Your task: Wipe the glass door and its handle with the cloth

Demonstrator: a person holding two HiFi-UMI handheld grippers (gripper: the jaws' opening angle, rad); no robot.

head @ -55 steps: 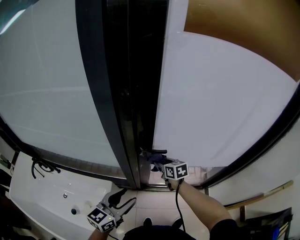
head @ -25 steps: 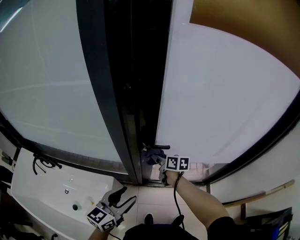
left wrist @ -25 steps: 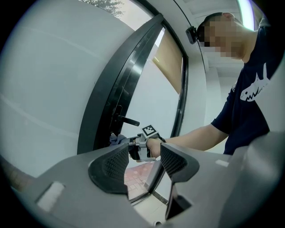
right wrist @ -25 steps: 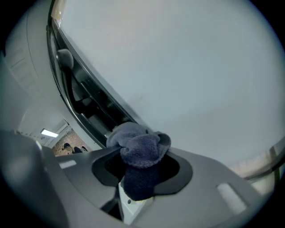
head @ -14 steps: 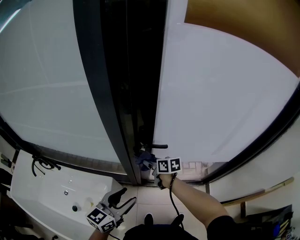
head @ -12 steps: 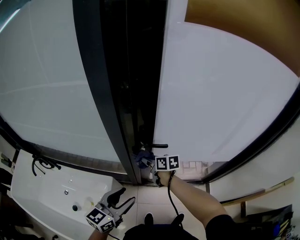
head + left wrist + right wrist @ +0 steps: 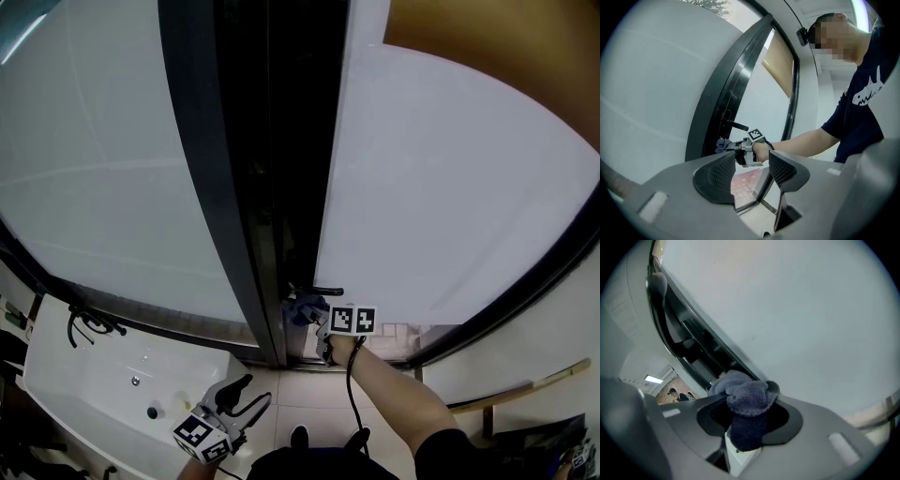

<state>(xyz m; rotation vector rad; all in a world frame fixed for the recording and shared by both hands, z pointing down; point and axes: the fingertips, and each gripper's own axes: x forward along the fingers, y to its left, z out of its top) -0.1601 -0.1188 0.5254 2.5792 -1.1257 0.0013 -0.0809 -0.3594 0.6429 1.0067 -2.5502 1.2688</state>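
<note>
A frosted glass door (image 7: 450, 197) stands in a black frame (image 7: 211, 169). Its black lever handle (image 7: 322, 292) juts out near the bottom. My right gripper (image 7: 314, 319) is shut on a blue-grey cloth (image 7: 746, 398), bunched between its jaws and held against the door's edge just below the handle. The cloth (image 7: 302, 307) and handle (image 7: 737, 125) show in the left gripper view too. My left gripper (image 7: 236, 396) hangs low at the bottom left, away from the door, its jaws (image 7: 747, 171) apart with nothing between them.
A white basin (image 7: 112, 384) lies at the lower left with a black faucet (image 7: 89, 323). Another frosted pane (image 7: 84, 159) fills the left. A tiled floor (image 7: 309, 398) runs below the door. A brown wall (image 7: 506, 56) shows at the top right.
My right gripper with the cloth slid left along the door's edge below the handle, then came back a little to the right. The left gripper stayed put.
</note>
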